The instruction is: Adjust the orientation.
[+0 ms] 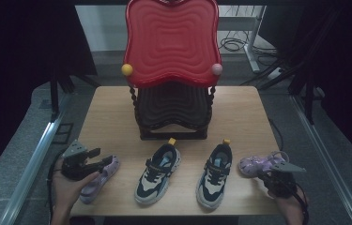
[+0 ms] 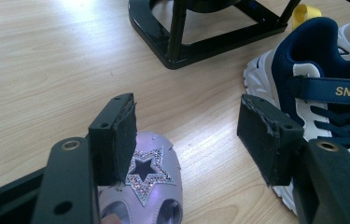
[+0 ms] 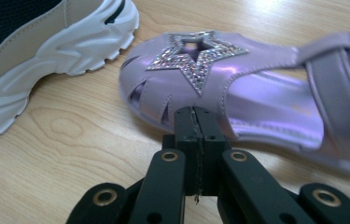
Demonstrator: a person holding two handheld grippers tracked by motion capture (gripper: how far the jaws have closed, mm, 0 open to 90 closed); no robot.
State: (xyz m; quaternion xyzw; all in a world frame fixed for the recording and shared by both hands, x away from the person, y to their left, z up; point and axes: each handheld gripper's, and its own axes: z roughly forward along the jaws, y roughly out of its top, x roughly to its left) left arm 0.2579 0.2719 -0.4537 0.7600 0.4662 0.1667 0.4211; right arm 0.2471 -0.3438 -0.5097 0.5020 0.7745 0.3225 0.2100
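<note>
Left hand-held gripper [image 1: 99, 158] sits at the near left of the surface [image 1: 112, 117], jaws wide apart, over the toe of a purple sandal [image 1: 99, 177]. In the left gripper view one pad [image 2: 125, 140] hangs just above the sandal's glitter star [image 2: 147, 176]; nothing is clamped. Right hand-held gripper [image 1: 268, 171] is at the near right, jaws pressed fully together with nothing between them, tips just at the near edge of a second purple sandal [image 3: 238, 88]; contact cannot be judged. Second sandal lies sideways, toe toward the sneakers. Two navy-and-white sneakers [image 1: 158, 172] [image 1: 216, 174] stand side by side between the sandals. Red-topped black rack [image 1: 172, 93] stands behind them, mid-surface.
</note>
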